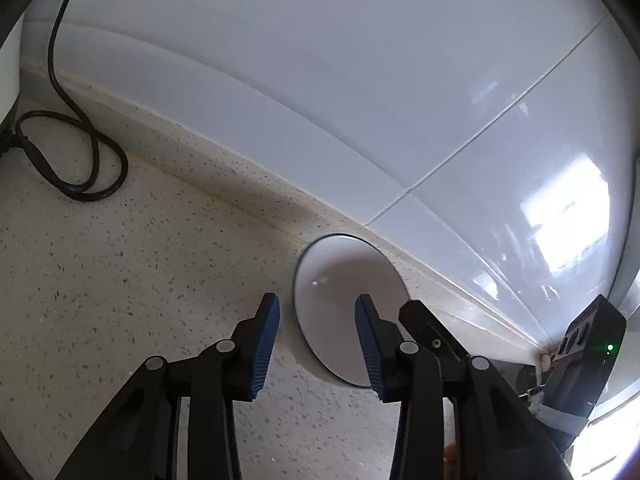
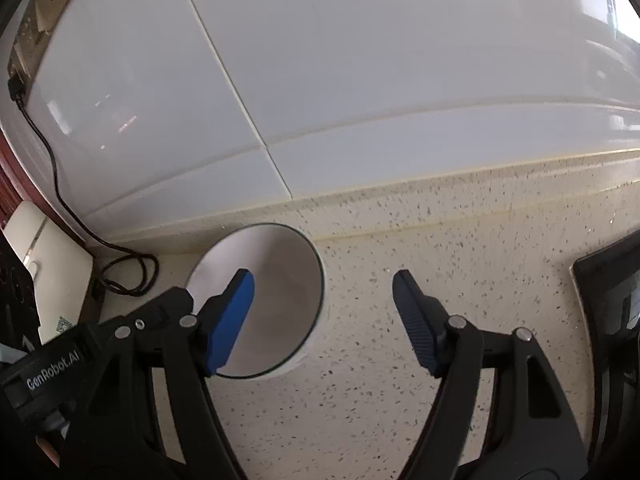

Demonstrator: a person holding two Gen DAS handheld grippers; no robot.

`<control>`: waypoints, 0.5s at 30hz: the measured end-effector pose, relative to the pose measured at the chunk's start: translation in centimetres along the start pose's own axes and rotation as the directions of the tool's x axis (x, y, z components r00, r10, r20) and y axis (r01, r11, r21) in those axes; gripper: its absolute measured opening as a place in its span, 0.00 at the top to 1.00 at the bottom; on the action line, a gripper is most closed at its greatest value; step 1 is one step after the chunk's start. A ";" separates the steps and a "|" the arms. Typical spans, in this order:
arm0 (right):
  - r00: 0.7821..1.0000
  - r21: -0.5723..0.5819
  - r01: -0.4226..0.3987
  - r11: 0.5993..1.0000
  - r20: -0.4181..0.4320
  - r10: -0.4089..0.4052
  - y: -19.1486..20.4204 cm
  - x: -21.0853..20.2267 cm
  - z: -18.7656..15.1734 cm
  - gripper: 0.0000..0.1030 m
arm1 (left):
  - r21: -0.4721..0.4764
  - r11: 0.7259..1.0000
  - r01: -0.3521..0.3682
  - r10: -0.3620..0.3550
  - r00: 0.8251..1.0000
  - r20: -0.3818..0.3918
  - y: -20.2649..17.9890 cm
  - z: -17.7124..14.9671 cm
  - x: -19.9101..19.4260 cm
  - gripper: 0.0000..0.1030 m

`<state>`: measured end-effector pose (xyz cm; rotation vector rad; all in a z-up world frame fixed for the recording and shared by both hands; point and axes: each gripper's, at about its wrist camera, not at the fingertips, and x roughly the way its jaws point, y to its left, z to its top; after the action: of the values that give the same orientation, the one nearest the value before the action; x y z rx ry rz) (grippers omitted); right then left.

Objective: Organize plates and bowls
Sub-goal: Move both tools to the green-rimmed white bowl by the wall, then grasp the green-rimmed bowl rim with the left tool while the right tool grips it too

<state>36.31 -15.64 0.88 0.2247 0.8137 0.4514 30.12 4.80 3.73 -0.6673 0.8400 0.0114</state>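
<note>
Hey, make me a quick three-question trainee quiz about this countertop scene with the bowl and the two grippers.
1. True or false: the white bowl sits on the speckled countertop near the tiled wall.
2. Multiple choice: what lies coiled on the countertop in the left wrist view? A) a black cable B) a dish towel C) a spoon
3. Short answer: is the left gripper or the right gripper clamped on the bowl?

Key:
1. True.
2. A.
3. Neither; both stand open, the bowl's rim between the left gripper's fingers, unpressed.
</note>
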 end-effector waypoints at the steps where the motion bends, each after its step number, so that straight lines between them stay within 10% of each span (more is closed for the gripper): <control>1: 1.000 0.002 0.001 1.000 -0.003 -0.001 -0.1 0.2 -0.1 0.30 | 0.002 1.000 -0.003 0.003 1.000 0.001 0.2 0.0 0.1 0.61; 15: 0.998 -0.036 0.002 0.999 -0.058 -0.004 0.6 2.5 -1.1 0.54 | 0.040 0.999 -0.036 0.037 0.999 -0.024 1.2 0.2 1.1 0.77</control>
<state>36.83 -13.90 -1.25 0.1779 0.8619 0.4709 30.66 5.56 2.44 -0.6162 0.8744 0.0195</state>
